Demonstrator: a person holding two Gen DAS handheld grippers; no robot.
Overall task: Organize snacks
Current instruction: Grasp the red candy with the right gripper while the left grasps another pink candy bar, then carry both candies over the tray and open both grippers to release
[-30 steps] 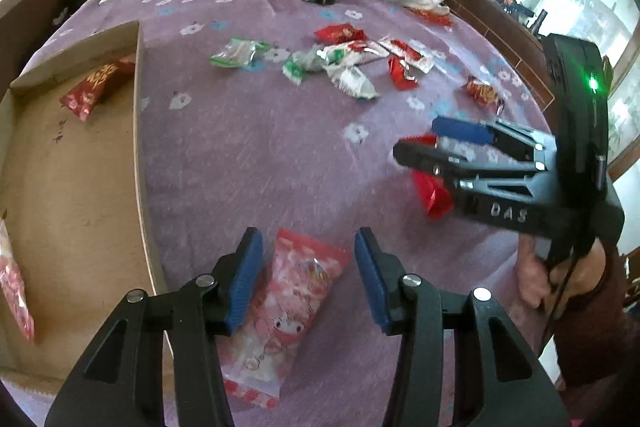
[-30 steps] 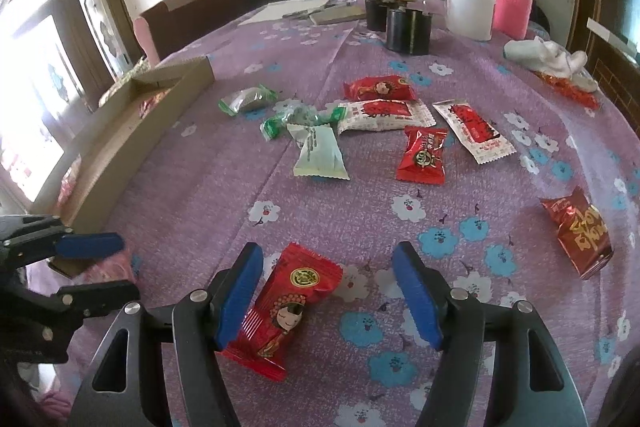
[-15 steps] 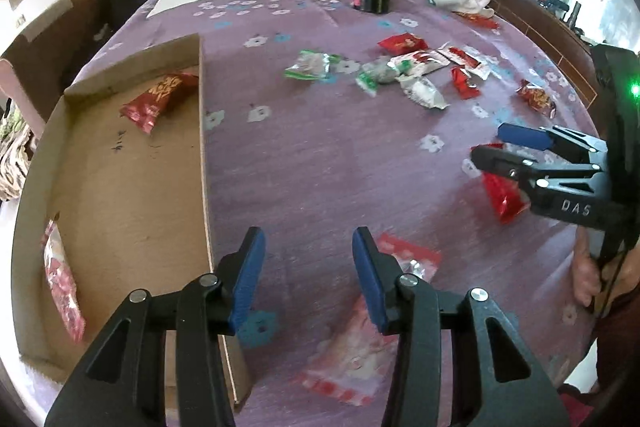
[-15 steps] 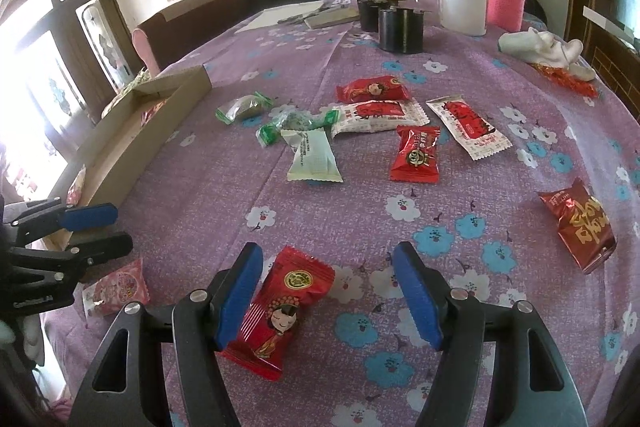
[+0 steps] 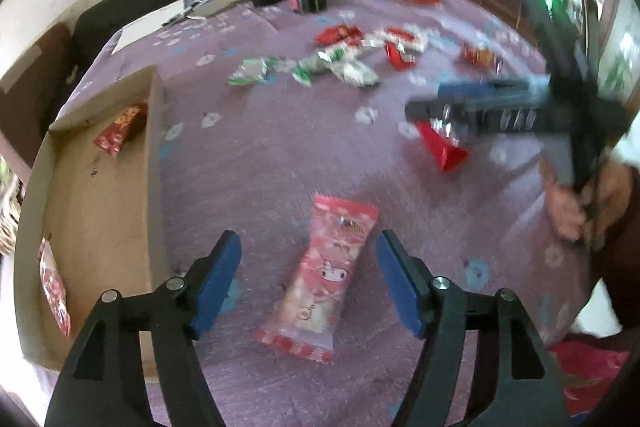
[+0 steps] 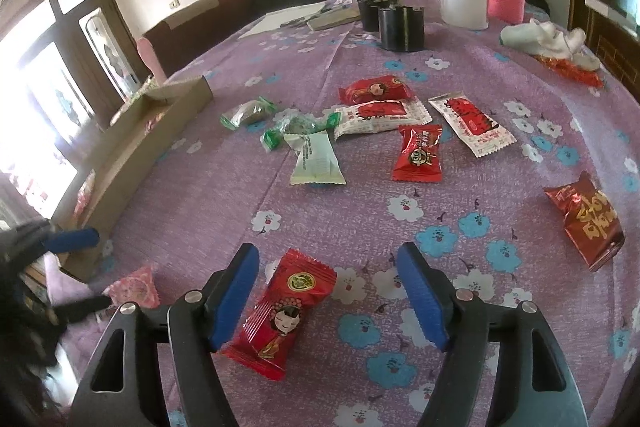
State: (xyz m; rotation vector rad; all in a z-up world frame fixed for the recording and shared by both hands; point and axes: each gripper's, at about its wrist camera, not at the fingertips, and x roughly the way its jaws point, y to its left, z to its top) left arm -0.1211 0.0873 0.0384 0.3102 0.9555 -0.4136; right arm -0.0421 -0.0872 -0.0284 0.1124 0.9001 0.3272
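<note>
Purple flowered tablecloth (image 6: 320,227) covers a table strewn with snacks. Left gripper (image 5: 308,279) hangs with jaws apart over a pink packet (image 5: 320,279) beside a cardboard tray (image 5: 154,163). Right gripper (image 6: 328,293), jaws apart, straddles a red packet (image 6: 284,311). Slippery wrappers could likely slide away when pinched. Eight more packets lie scattered; three sit in the tray.
</note>
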